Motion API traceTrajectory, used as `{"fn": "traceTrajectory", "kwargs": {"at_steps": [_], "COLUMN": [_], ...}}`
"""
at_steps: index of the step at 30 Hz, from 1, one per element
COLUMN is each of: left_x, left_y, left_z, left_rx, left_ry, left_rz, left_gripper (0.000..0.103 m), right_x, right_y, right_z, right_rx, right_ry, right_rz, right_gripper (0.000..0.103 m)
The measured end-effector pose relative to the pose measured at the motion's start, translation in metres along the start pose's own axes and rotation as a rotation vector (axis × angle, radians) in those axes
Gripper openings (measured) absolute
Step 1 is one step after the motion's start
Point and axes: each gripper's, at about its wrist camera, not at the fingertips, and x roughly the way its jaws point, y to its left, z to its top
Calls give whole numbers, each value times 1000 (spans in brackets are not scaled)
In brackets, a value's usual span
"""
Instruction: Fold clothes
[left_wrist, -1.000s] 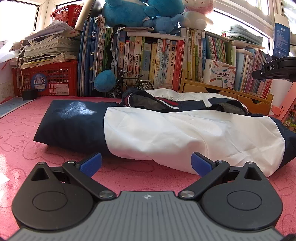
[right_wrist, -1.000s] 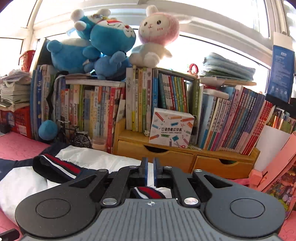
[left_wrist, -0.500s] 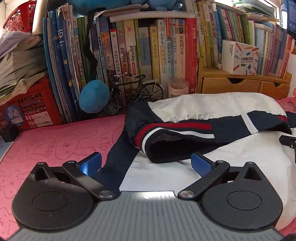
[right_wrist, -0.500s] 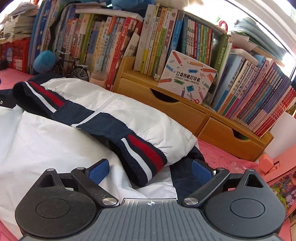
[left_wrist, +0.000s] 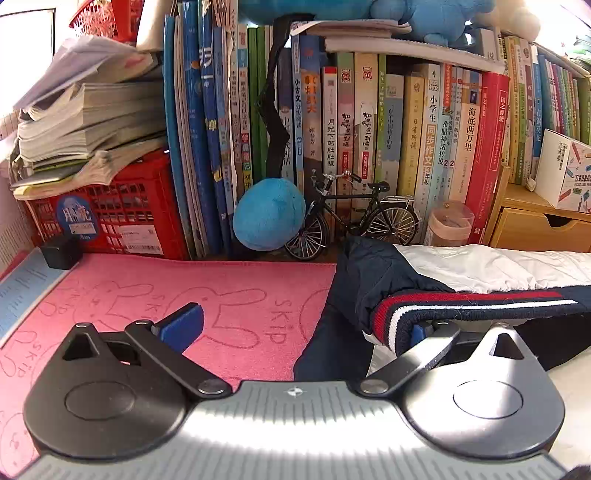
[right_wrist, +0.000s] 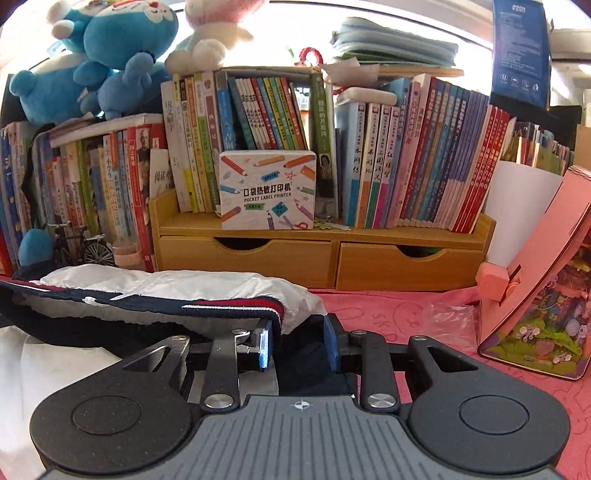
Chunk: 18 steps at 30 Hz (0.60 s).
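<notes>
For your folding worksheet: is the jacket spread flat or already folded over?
Folded over: the jacket has its striped hem doubled back onto the white panel.

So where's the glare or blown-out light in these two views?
Left wrist view: a sunlit band glares across the left gripper's grey body, and the books bow from fisheye. Right wrist view: the window behind the plush toys is blown out white.

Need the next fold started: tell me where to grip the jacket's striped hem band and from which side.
Grip the striped hem band at its ends, coming in level from the front. It is a thick raised edge standing off the white body, so jaws can straddle it. The right gripper is closing there now.
</notes>
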Motion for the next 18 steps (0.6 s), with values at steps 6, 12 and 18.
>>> {"fn": "traceTrajectory", "kwargs": {"at_steps": [6, 12, 18], "left_x": [-79, -134, -169], "left_y": [16, 45, 47], "left_z": [-10, -53, -118], "left_rx": [54, 82, 168], "left_ry": [-116, -51, 1], "left_rz": [-76, -233, -195], "left_gripper": [103, 103, 103], "right_x": [-71, -140, -179], "right_y": [-13, -47, -45], "right_z": [-15, -50, -99], "right_rx": [33, 75, 18], "right_ry": [-155, -123, -37], "right_rz": [43, 141, 175], "right_gripper": [30, 53, 55]}}
